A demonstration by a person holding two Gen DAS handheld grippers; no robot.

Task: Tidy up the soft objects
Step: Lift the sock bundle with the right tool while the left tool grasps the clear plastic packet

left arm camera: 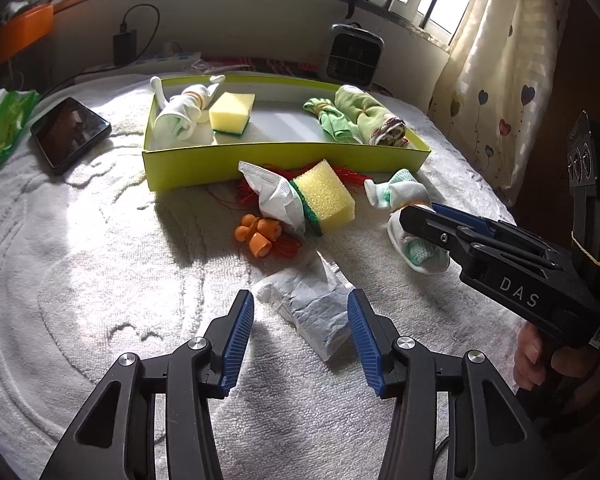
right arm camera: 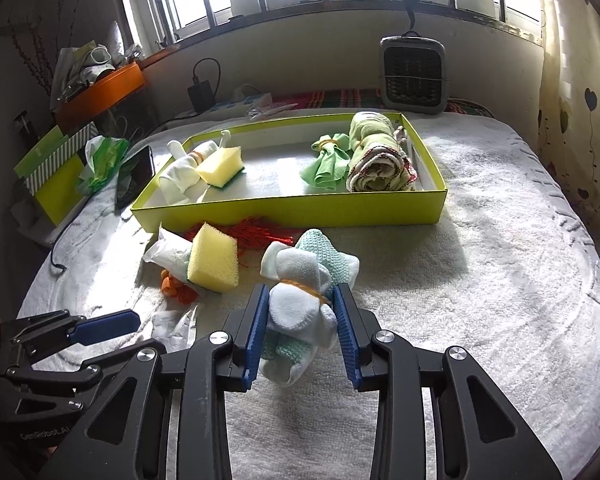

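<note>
- Your right hand-held gripper (right arm camera: pixel 300 334) is clenched on the sock bundle (right arm camera: pixel 300 300), white and mint, tied with an orange band; only the right wrist view shows both pads pressing it.
- Your left hand-held gripper (left arm camera: pixel 301 334) is released, pads either side of a crumpled white wrapper (left arm camera: pixel 312 308) on the towel-covered bed (left arm camera: pixel 100 280).
- The bundle sits in front of the green tray (right arm camera: pixel 292 210).

Right tongs (right arm camera: pixel 302 332) around sock bundle (right arm camera: pixel 300 280), yellow-green tray (right arm camera: pixel 292 210) beyond.

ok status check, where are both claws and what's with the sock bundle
Right claw closed around sock bundle on the towel. Left claw open over crumpled wrapper, holding nothing. Path to green tray unblocked; loose sponge sits left.
</note>
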